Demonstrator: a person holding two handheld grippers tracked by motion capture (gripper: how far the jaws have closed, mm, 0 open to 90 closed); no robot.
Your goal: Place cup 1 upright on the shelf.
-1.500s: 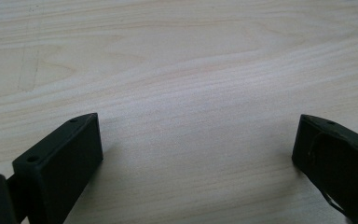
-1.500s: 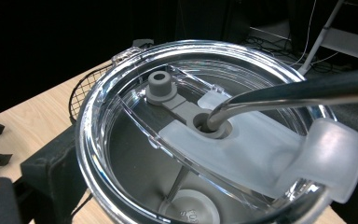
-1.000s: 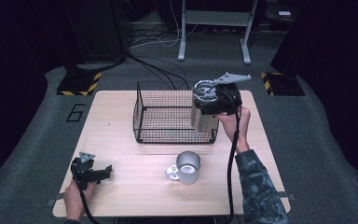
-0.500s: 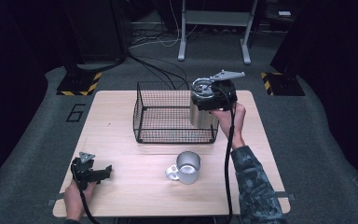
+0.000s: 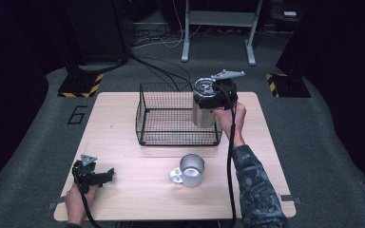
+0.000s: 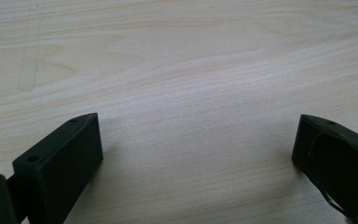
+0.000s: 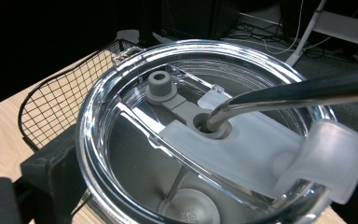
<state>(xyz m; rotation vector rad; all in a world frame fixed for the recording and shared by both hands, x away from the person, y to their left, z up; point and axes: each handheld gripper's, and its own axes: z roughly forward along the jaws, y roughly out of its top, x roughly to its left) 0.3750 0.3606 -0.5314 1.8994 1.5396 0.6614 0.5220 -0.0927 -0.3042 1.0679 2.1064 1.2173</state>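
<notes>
Right gripper (image 5: 208,97) with its clamped steel tumbler (image 5: 202,113) shifted slightly left, now over the wire basket's (image 5: 171,121) right end

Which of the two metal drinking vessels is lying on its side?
The small handled steel mug on the wooden table; the tall lidded steel tumbler is upright in the right gripper.

I count one wire basket (image 5: 171,118), one steel tumbler (image 5: 203,111) with one clear lid (image 7: 205,130) and one metal straw (image 7: 298,91), one metal mug (image 5: 190,170), on one tabletop (image 5: 123,199).
</notes>
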